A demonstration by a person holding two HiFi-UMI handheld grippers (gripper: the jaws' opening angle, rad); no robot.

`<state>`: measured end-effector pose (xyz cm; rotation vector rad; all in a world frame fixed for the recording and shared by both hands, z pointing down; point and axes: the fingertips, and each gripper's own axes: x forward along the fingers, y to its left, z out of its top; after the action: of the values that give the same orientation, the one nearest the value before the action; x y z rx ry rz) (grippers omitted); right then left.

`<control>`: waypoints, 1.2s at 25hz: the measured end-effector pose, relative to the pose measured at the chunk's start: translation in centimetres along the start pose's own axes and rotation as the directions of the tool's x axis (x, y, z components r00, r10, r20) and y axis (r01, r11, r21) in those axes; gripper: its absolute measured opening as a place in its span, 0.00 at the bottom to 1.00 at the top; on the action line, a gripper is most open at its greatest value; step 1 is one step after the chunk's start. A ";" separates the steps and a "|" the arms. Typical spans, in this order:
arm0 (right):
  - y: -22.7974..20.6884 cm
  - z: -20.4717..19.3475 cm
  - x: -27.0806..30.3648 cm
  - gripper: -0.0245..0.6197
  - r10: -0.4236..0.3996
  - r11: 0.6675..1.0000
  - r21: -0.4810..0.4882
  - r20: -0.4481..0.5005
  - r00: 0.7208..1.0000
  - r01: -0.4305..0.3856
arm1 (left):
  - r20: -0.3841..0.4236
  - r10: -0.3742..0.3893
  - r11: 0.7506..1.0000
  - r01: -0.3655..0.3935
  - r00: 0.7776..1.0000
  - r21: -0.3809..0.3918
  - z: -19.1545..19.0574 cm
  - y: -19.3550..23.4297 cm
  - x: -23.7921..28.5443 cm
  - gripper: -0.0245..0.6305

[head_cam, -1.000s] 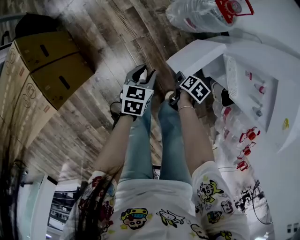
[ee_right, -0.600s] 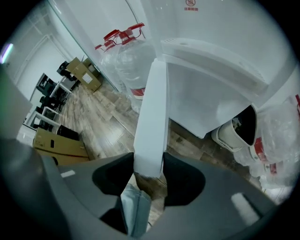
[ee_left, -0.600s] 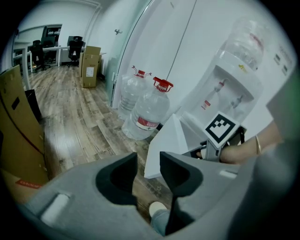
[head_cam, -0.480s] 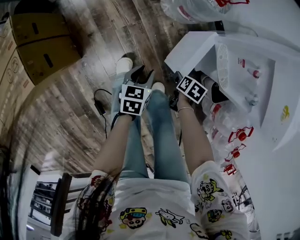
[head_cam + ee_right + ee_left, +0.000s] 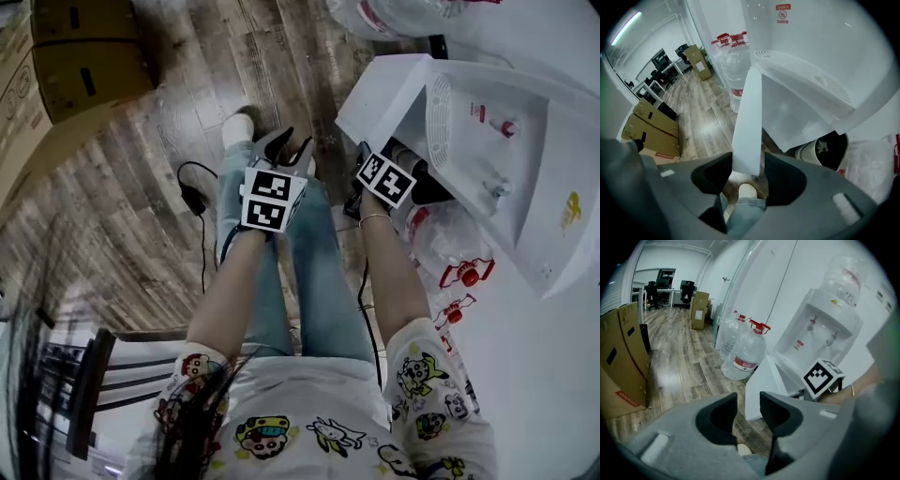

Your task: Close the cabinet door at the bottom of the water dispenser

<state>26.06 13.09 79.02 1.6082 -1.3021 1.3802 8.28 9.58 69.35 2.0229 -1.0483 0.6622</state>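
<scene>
The white water dispenser point(image 5: 525, 169) stands at the right, its bottom cabinet door point(image 5: 380, 98) swung open toward me. My right gripper point(image 5: 361, 155) is at the door's free edge. In the right gripper view the door point(image 5: 747, 122) sits edge-on between the jaws of the right gripper point(image 5: 746, 174). A thin gap shows beside one pad, and the jaws have just been opening. My left gripper point(image 5: 286, 145) hovers over the floor left of the door, open and empty. In the left gripper view the left gripper point(image 5: 747, 411) faces the door point(image 5: 761, 390) and the dispenser point(image 5: 825, 329).
Large water bottles point(image 5: 745, 352) stand on the floor beyond the door, and more bottles point(image 5: 450, 244) lie beside the dispenser. Cardboard boxes point(image 5: 75, 47) sit at the far left. A black cable point(image 5: 192, 197) runs over the wood floor. A dark round item point(image 5: 827, 150) sits inside the cabinet.
The head view has swung: the boxes slid up and left, and the dispenser front now faces more fully. Both grippers were carried along, the right one staying at the door's edge.
</scene>
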 end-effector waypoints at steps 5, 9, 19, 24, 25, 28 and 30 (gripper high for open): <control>-3.2 -0.1 -0.3 0.40 -0.073 0.997 0.037 0.027 0.997 0.072 | -0.007 -0.028 1.000 0.028 1.000 0.005 -0.5 -1.4 -0.4 0.26; -5.2 -0.1 -0.4 0.41 -0.124 0.989 0.090 0.030 0.992 0.121 | -0.024 -0.052 0.998 0.053 0.998 0.033 -0.8 -1.5 -0.3 0.26; -9.5 -0.3 -0.7 0.40 -0.217 0.962 0.181 0.062 0.974 0.203 | -0.029 -0.068 0.997 0.070 0.997 0.042 -1.6 -1.3 0.7 0.26; -10.4 -0.1 -0.5 0.40 -0.223 0.963 0.171 0.061 0.973 0.209 | -0.034 -0.071 0.997 0.072 0.997 0.038 -2.0 -1.7 1.1 0.26; -10.7 0.0 -0.6 0.40 -0.230 0.962 0.165 0.060 0.971 0.218 | -0.033 -0.073 0.996 0.074 0.997 0.040 -2.0 -1.8 1.2 0.26; -11.6 0.1 -0.6 0.40 -0.257 0.954 0.173 0.052 0.965 0.244 | -0.031 -0.077 0.996 0.078 0.997 0.042 -2.0 -1.9 1.3 0.26; -12.2 0.1 -0.5 0.37 -0.269 0.946 0.198 0.044 0.962 0.256 | -0.029 -0.075 0.996 0.076 0.997 0.041 -1.9 -1.8 1.5 0.26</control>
<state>37.68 16.84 80.04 1.8983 -0.9721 1.3229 10.41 11.18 70.81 2.0728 -0.9444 0.6752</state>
